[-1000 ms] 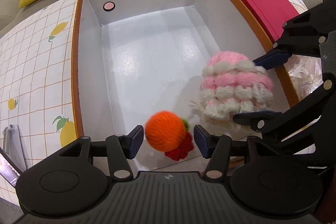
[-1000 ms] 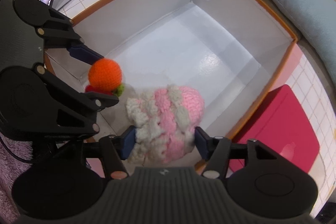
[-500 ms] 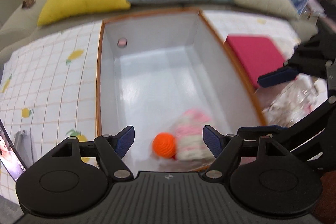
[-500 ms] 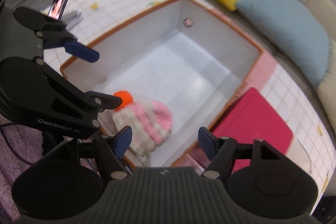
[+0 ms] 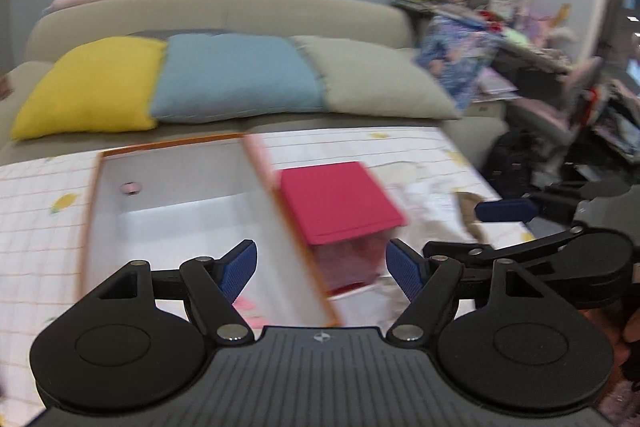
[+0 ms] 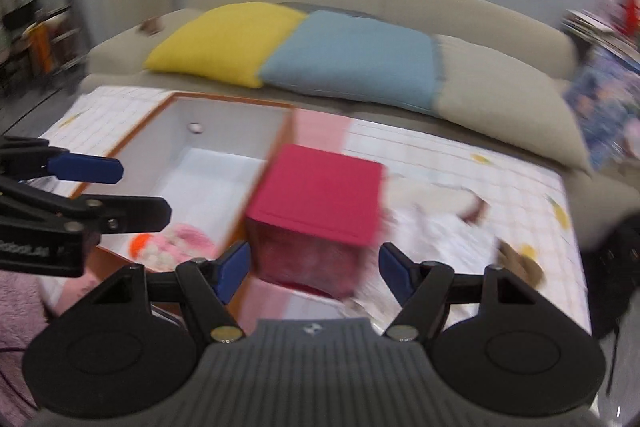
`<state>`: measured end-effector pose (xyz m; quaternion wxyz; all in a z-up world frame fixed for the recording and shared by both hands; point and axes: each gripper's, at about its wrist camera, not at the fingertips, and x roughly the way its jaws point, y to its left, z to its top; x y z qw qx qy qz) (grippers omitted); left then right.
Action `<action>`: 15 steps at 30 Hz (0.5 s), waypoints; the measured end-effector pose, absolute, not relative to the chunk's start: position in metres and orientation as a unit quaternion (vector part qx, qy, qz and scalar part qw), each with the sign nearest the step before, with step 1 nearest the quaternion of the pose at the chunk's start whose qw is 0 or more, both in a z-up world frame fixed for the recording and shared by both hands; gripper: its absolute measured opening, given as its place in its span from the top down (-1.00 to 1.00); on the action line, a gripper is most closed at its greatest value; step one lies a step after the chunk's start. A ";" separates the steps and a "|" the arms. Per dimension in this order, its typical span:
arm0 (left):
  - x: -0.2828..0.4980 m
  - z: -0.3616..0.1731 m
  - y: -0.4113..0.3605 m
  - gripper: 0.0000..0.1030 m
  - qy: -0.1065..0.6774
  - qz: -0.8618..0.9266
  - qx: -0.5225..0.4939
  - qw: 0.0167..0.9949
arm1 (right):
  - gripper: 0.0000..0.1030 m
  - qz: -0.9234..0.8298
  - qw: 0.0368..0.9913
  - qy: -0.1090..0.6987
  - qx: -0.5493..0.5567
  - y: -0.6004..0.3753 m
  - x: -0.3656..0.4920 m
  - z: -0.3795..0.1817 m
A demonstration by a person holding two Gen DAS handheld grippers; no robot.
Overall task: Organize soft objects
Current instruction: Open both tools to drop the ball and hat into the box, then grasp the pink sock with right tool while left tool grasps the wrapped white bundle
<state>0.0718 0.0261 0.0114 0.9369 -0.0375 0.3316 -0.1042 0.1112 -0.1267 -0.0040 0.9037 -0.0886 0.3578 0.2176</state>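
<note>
A white box with an orange rim [image 5: 180,211] [image 6: 224,131] stands on the tiled table. The pink-and-white knitted hat [image 6: 184,239] and the orange knitted ball [image 6: 140,243] lie in its near corner, seen in the right wrist view. In the left wrist view only a pink scrap of the hat [image 5: 244,305] shows. My left gripper [image 5: 322,269] is open and empty, raised above the box's near right side. My right gripper [image 6: 314,269] is open and empty, raised over the red box. Both views are blurred.
A red lidded box [image 5: 340,203] [image 6: 320,203] stands right of the white box. White plastic bags [image 6: 436,211] and a brown item [image 6: 520,263] lie on the table's right side. Yellow [image 5: 88,87], blue and grey cushions lie on the sofa behind.
Both grippers opened and let go of the orange ball and the knitted hat, which dropped into the box. Both then lifted up and back, and the views tilted toward the sofa.
</note>
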 end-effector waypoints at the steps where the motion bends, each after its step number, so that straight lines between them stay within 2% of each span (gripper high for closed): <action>1: 0.072 0.009 0.018 -0.68 0.330 -0.117 -0.038 0.936 | -0.38 0.204 0.908 0.357 -0.083 -0.134 0.107 -0.006; 3: 0.072 0.003 0.002 -0.68 0.335 -0.141 -0.035 0.931 | -0.43 0.178 0.913 0.360 -0.077 -0.148 0.099 -0.011; 6: 0.075 -0.008 -0.020 -0.68 0.347 -0.174 -0.032 0.921 | -0.62 0.142 0.912 0.375 -0.083 -0.169 0.093 -0.025; 15: 0.088 -0.042 -0.053 -0.68 0.388 -0.222 -0.039 0.894 | -0.62 0.037 0.879 0.467 -0.082 -0.216 0.095 -0.067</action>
